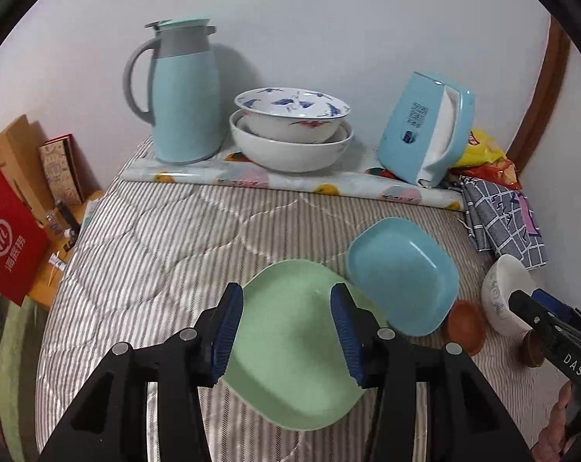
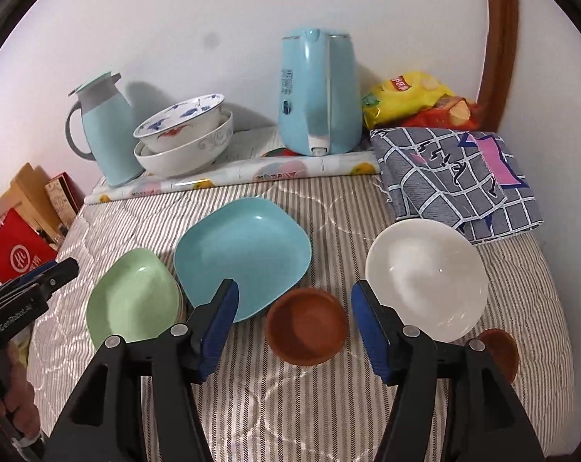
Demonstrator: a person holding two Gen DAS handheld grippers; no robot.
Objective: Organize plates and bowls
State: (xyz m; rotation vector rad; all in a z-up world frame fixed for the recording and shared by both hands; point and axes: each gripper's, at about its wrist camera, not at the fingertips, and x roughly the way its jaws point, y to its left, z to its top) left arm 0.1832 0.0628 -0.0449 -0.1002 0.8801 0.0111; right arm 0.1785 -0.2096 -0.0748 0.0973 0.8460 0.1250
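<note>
- Judging from how the dishes lie, little sorting looks done: two patterned bowls [image 1: 290,131] sit nested well beyond both sets of jaws near the wall, while the rest lie loose on the striped quilt [image 2: 290,404].
- Left gripper [image 1: 286,337]: jaws wide apart, holding nothing; the green plate [image 1: 290,346] lies between and below them, its raised rim overlapped by the blue plate [image 1: 402,275], which sits just right of the right jaw.
- Right gripper [image 2: 294,337]: jaws equally wide, empty; a brown saucer [image 2: 306,325] rests between them, and the white bowl [image 2: 427,279] lies just outside the right jaw.
- What seems left: stacking the two plates and gathering the white bowl and brown pieces.
- Only the right view shows the white bowl's plain inside and a second brown saucer [image 2: 502,350] behind its right jaw; the left view shows that bowl's outer wall instead.
- Only the left view shows the green plate whole; the right view's left jaw hides one edge.
</note>
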